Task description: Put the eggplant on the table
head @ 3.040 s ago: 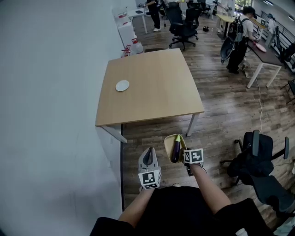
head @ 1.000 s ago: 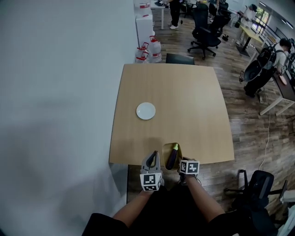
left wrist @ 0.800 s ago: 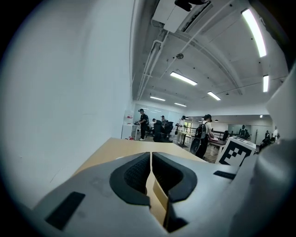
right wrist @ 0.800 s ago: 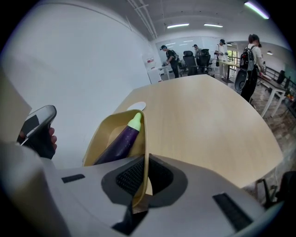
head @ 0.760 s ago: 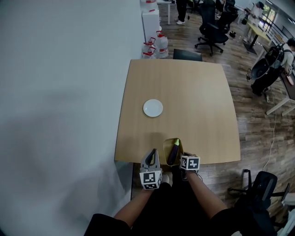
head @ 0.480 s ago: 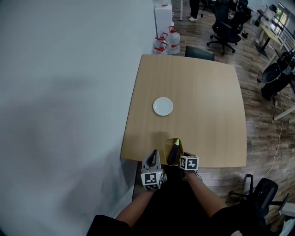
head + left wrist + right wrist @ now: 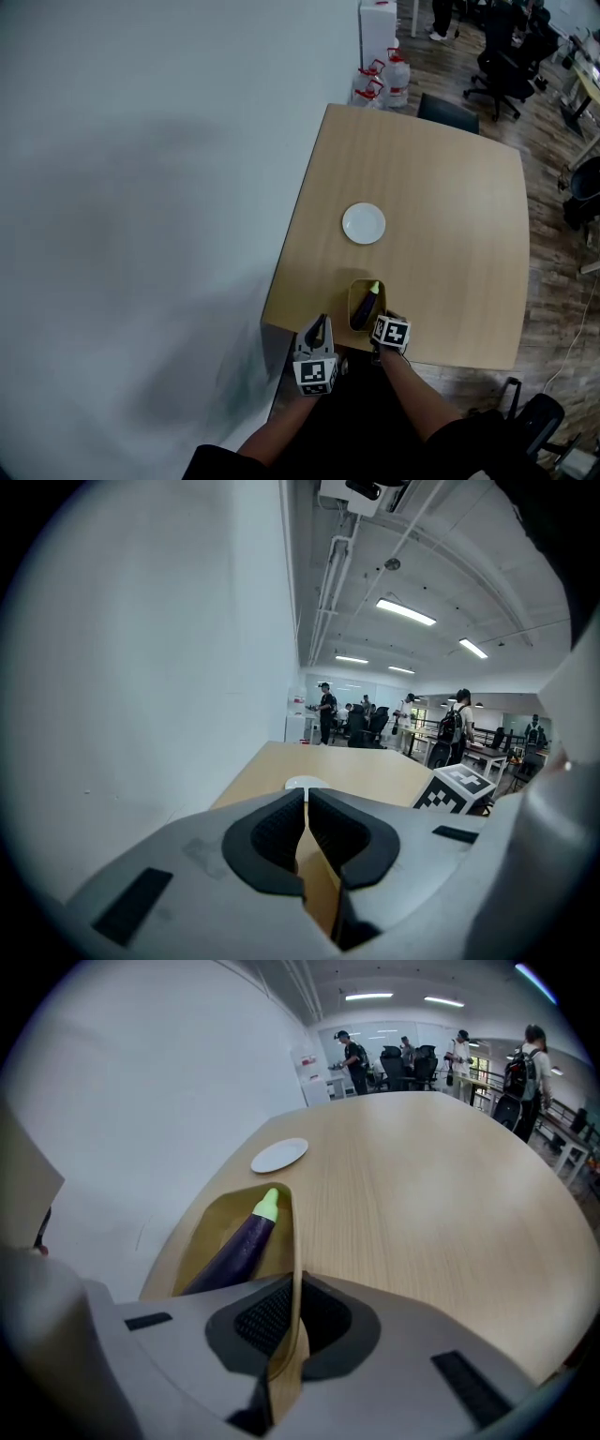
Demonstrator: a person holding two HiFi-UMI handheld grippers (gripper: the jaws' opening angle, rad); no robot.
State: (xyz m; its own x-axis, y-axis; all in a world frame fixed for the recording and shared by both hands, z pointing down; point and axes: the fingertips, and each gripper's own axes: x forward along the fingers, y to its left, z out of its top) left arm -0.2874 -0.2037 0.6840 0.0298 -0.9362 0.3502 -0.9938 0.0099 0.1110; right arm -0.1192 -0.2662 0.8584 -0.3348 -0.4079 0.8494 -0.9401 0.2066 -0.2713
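A dark purple eggplant [image 7: 364,307] with a pale green tip lies in a tan bowl [image 7: 353,293]. My right gripper [image 7: 377,324] is shut on the bowl's near rim [image 7: 294,1241] and holds it over the near edge of the wooden table [image 7: 450,216]. In the right gripper view the eggplant [image 7: 234,1246] points toward a small white plate [image 7: 279,1155]. My left gripper [image 7: 319,326] hangs just left of the bowl at the table's near edge, and its jaws [image 7: 307,822] are shut with nothing in them.
The white plate [image 7: 364,224] sits on the table beyond the bowl. A white wall [image 7: 141,187] runs along the table's left side. Water jugs [image 7: 380,77] and office chairs [image 7: 497,56] stand past the far end, with people further back.
Both grippers and the bowl with the eggplant have moved forward and lower, from short of the table to over its near edge. The table and plate now appear closer.
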